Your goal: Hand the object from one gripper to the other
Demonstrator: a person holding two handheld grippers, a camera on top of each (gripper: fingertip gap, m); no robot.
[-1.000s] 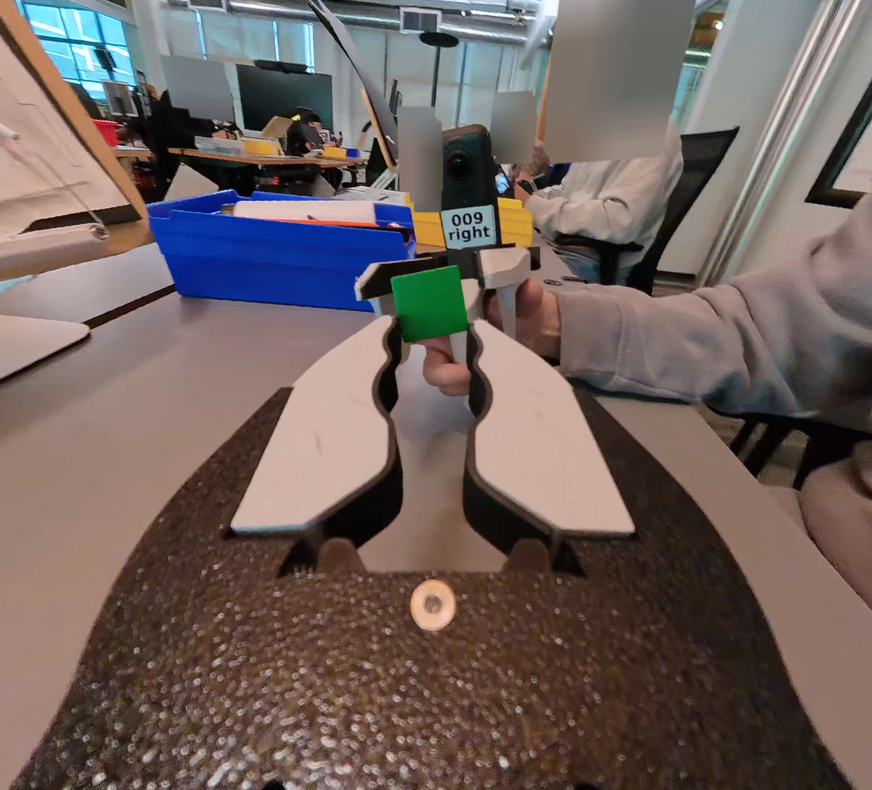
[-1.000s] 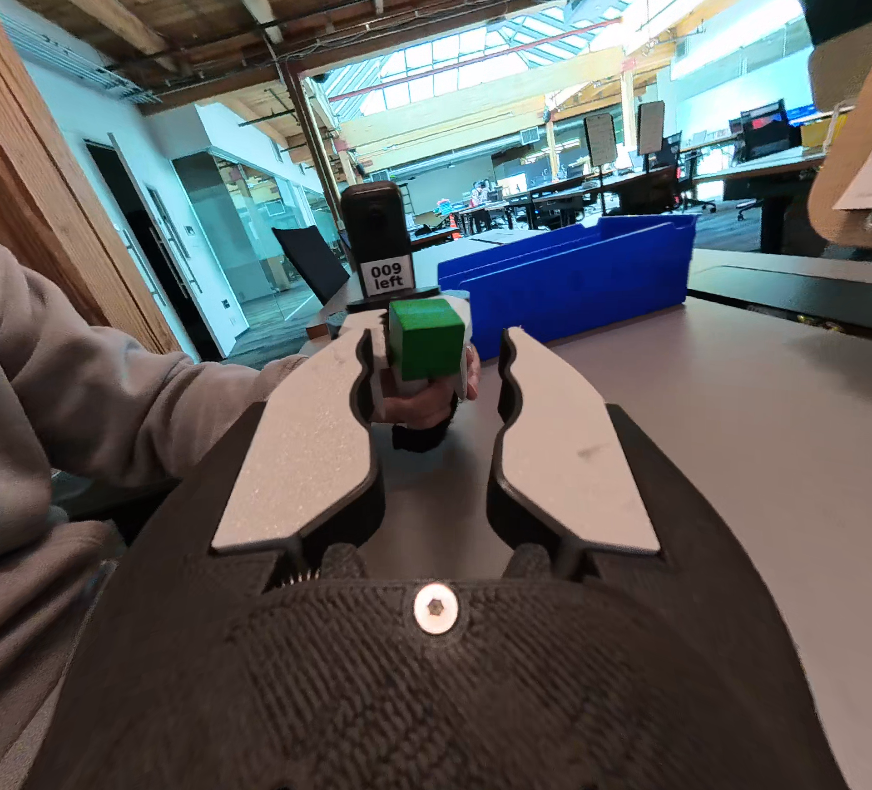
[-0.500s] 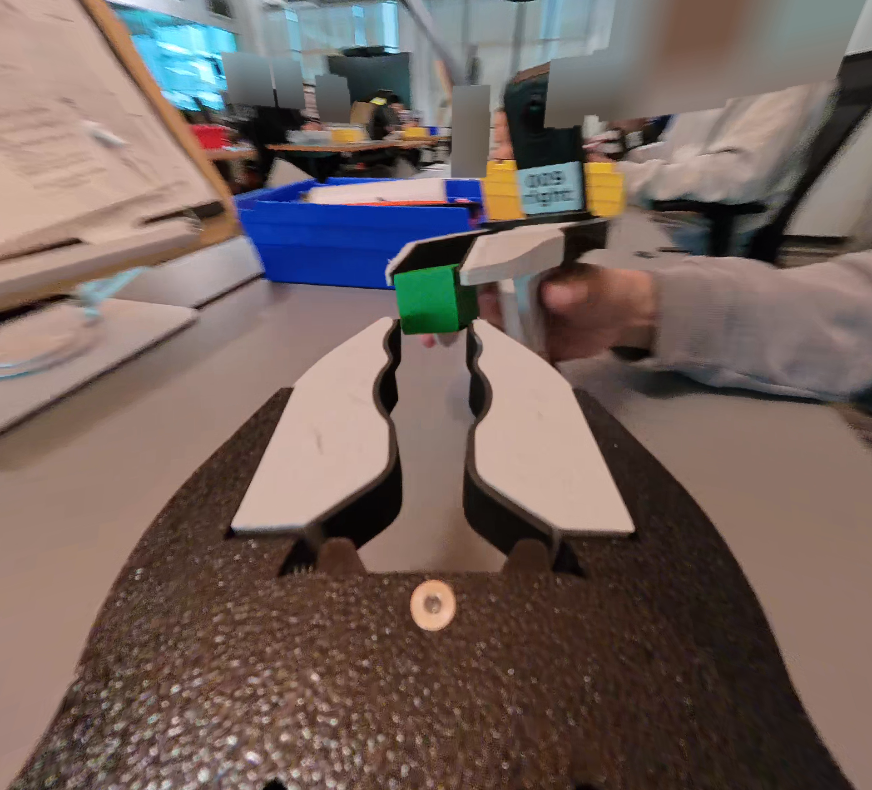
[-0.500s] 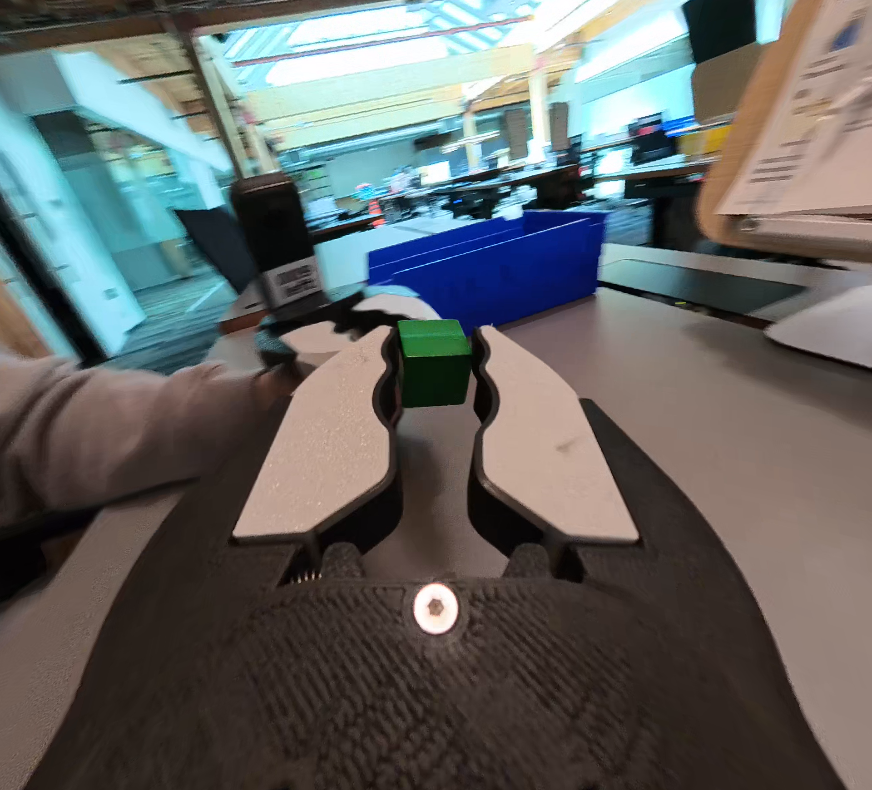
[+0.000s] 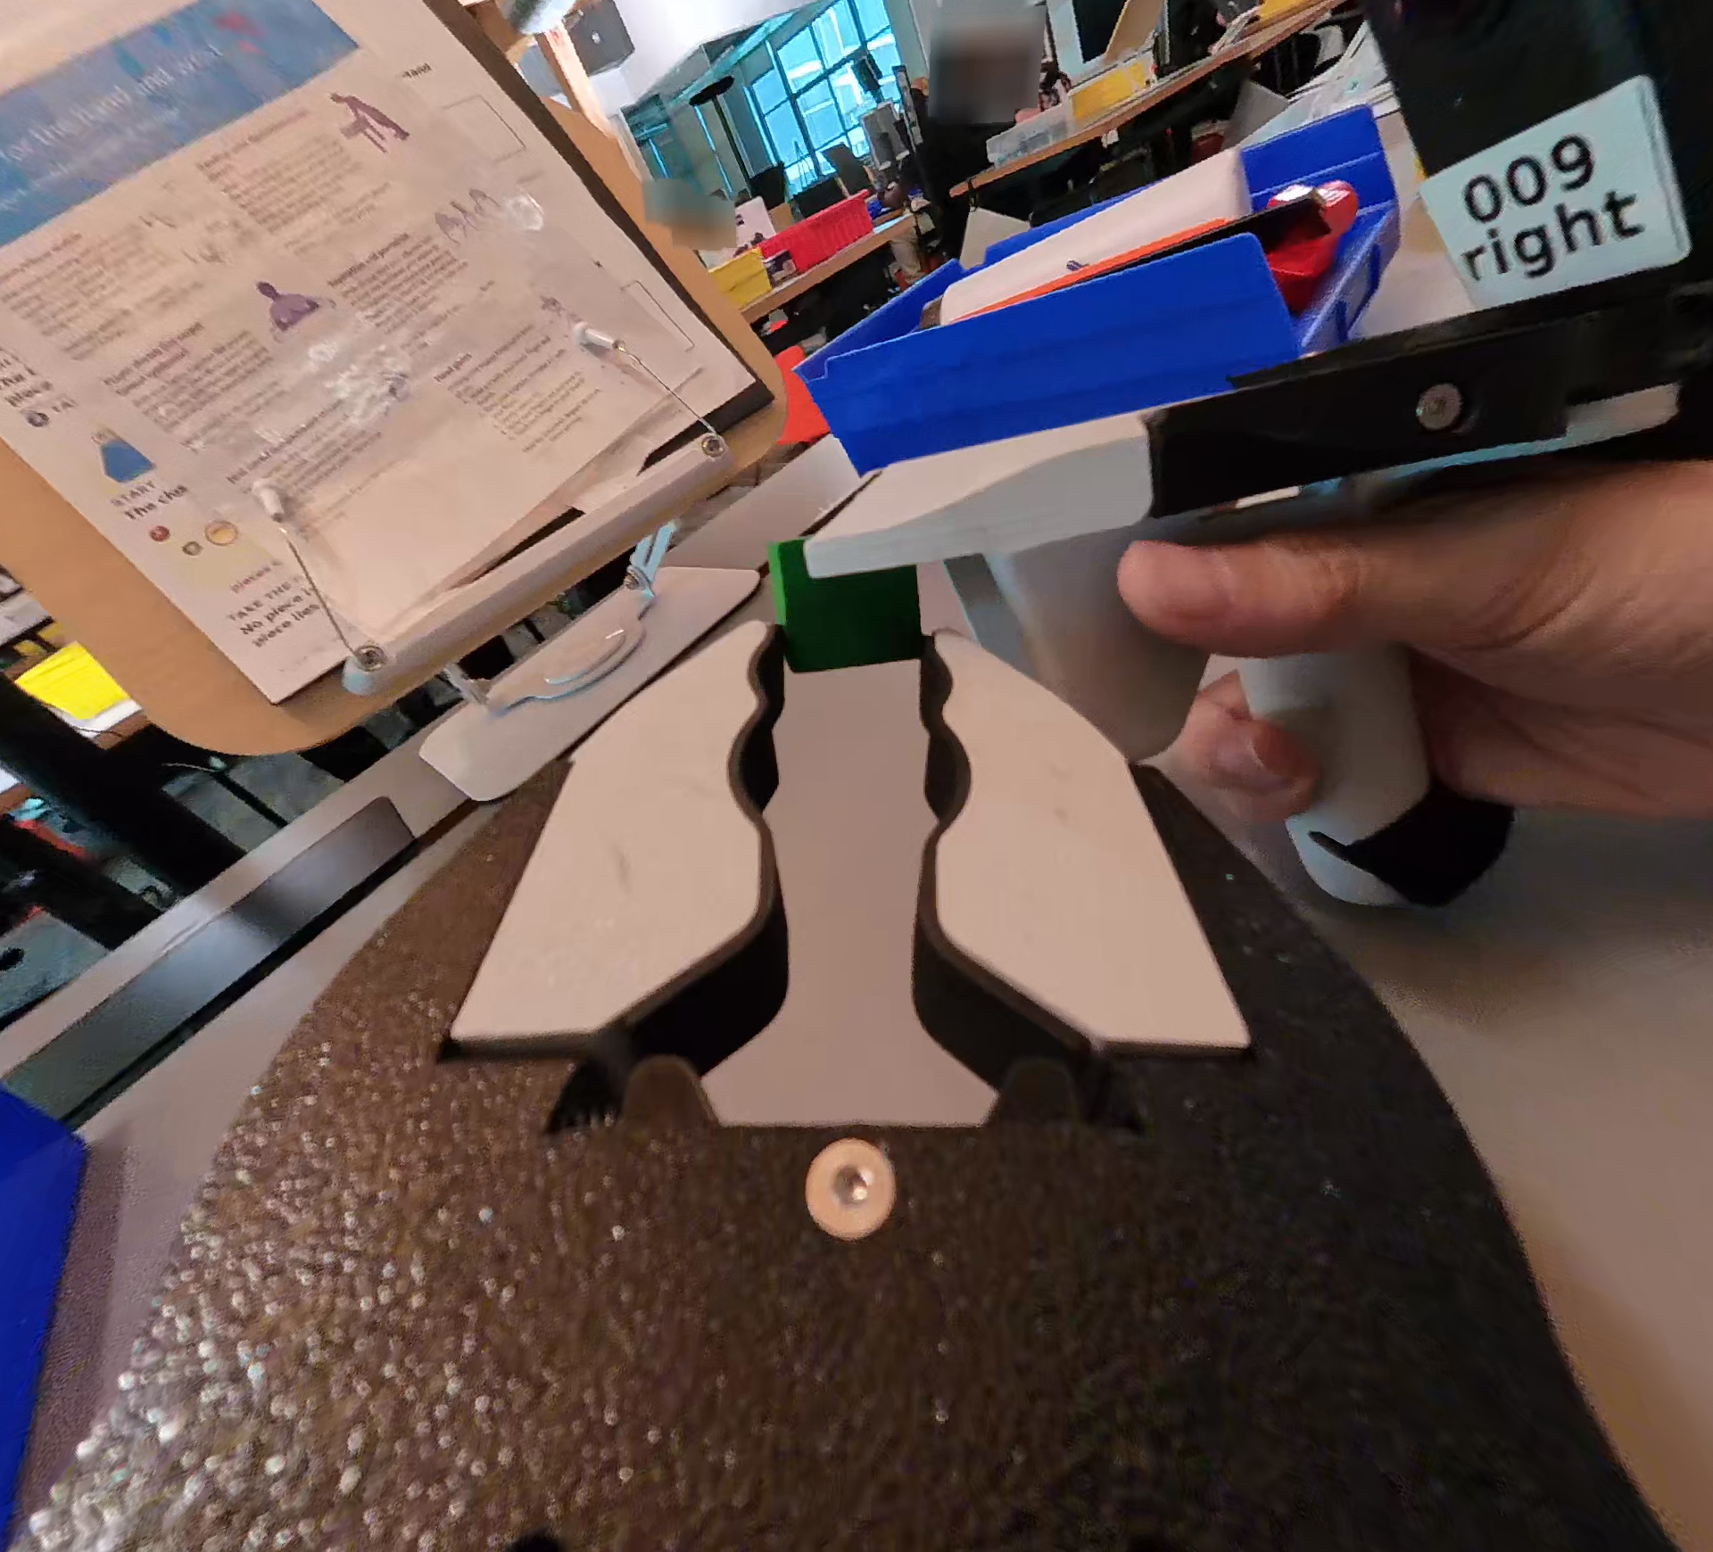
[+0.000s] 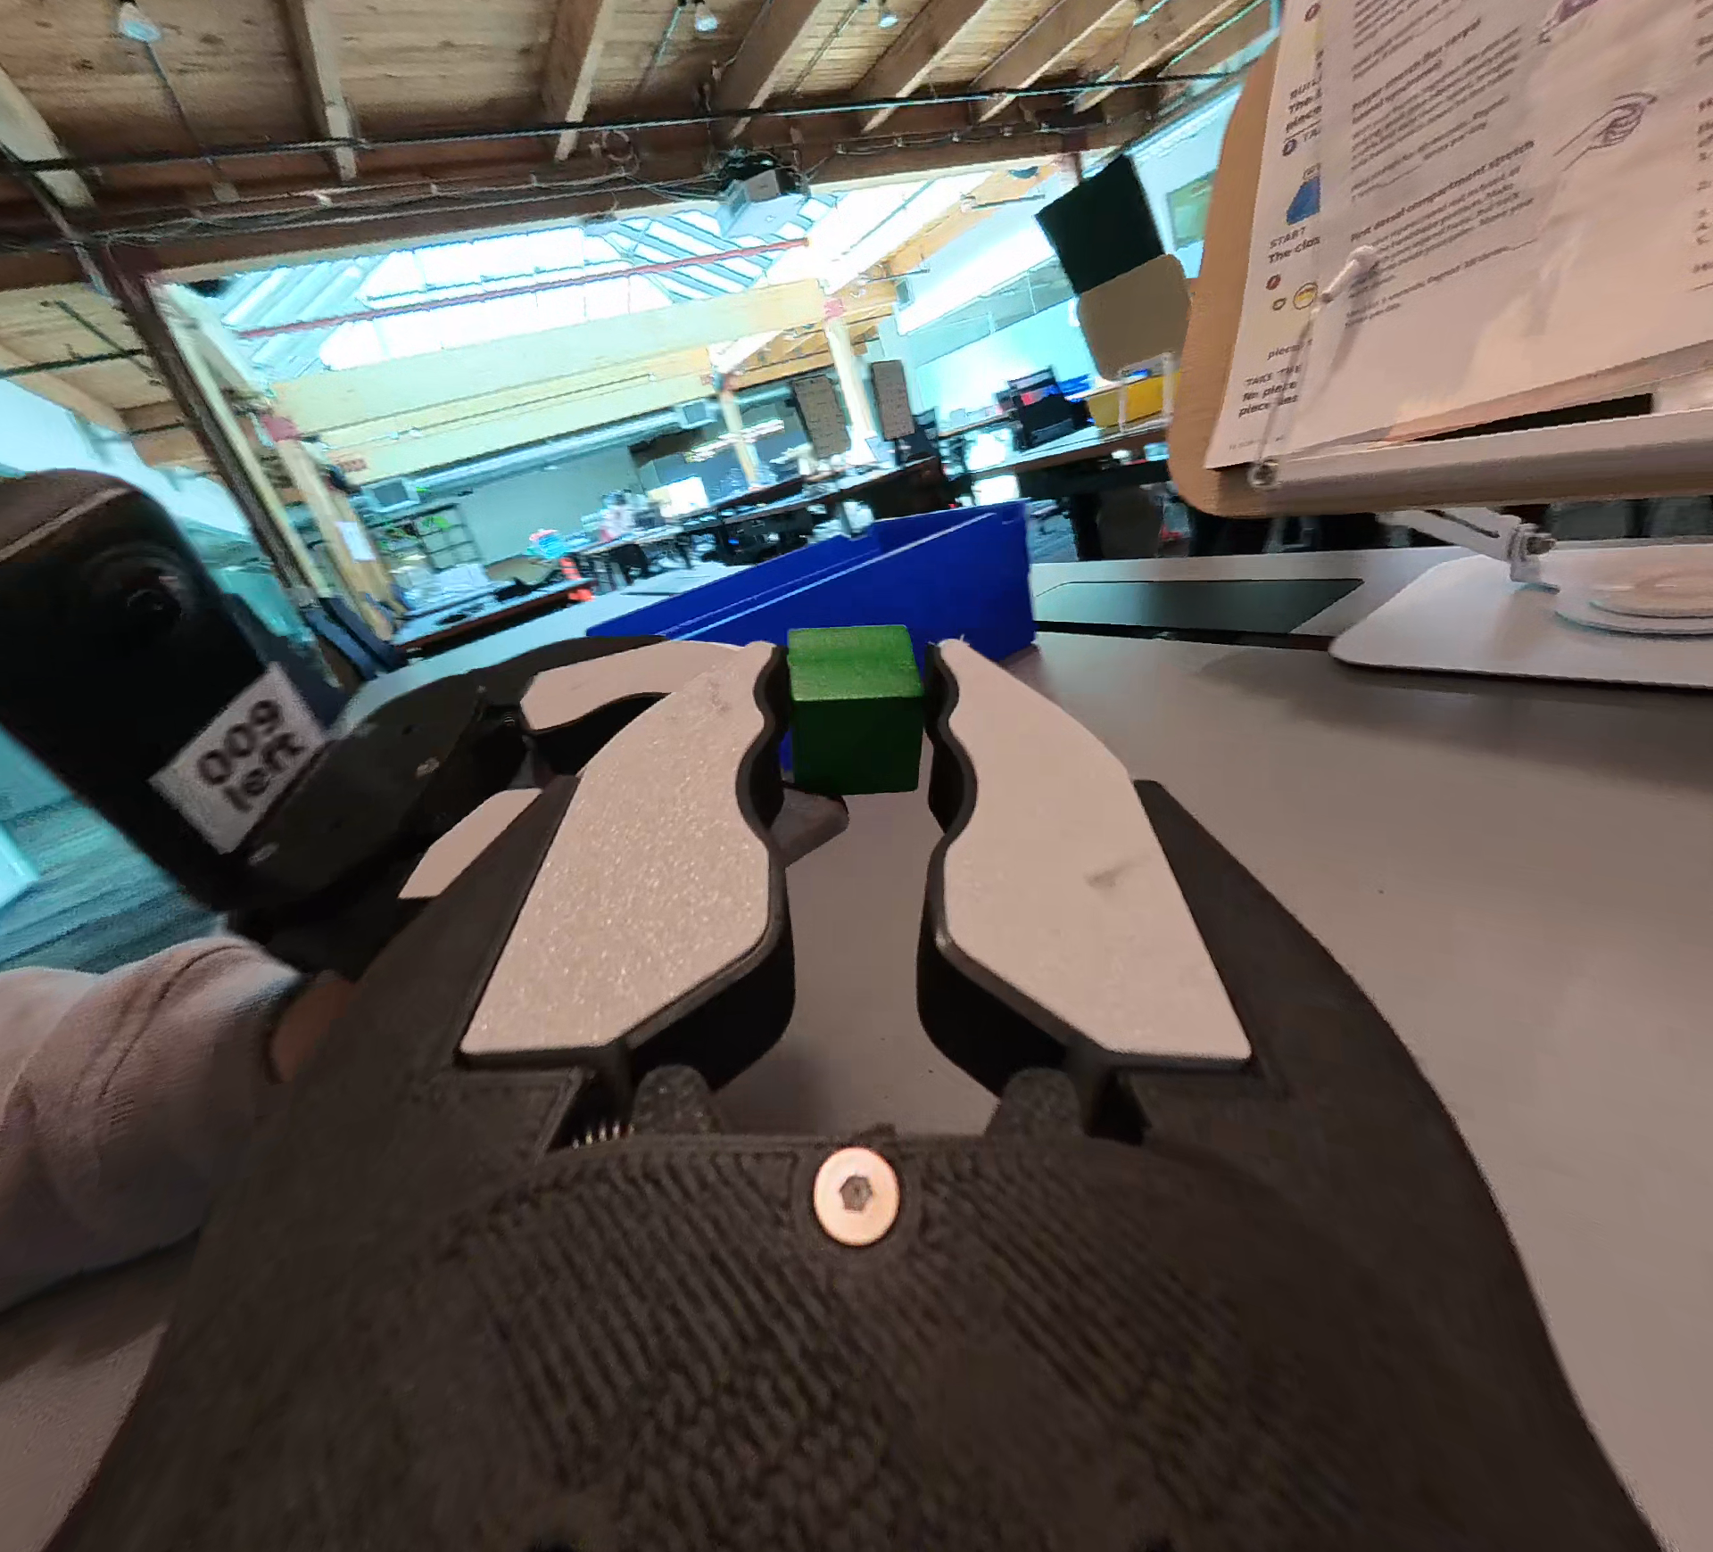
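A green cube [image 5: 848, 622] sits between the tips of my left gripper [image 5: 851, 647], whose jaws stand at cube width, shut on it. In the right wrist view the same cube [image 6: 853, 711] is clamped between the tips of my right gripper [image 6: 851, 660]. The right gripper reaches in from the right in the left wrist view, and its near finger [image 5: 973, 507] covers the cube's top. The left gripper's fingers [image 6: 640, 673] come in from the left, crosswise to the right one. Both hold the cube above the grey table [image 6: 1390, 859].
A blue bin [image 5: 1047, 377] with white and red items stands behind the cube, also in the right wrist view [image 6: 927, 581]. A wooden document stand with a printed sheet [image 5: 324, 303] and its white base [image 6: 1529, 627] are close by. A hand [image 5: 1483, 646] grips the right handle. Left and right tips are no more than a few centimetres apart.
The right gripper shut on the cube that the left one held. Both grippers then swung together toward the document stand; the right one now comes from the side, not head-on.
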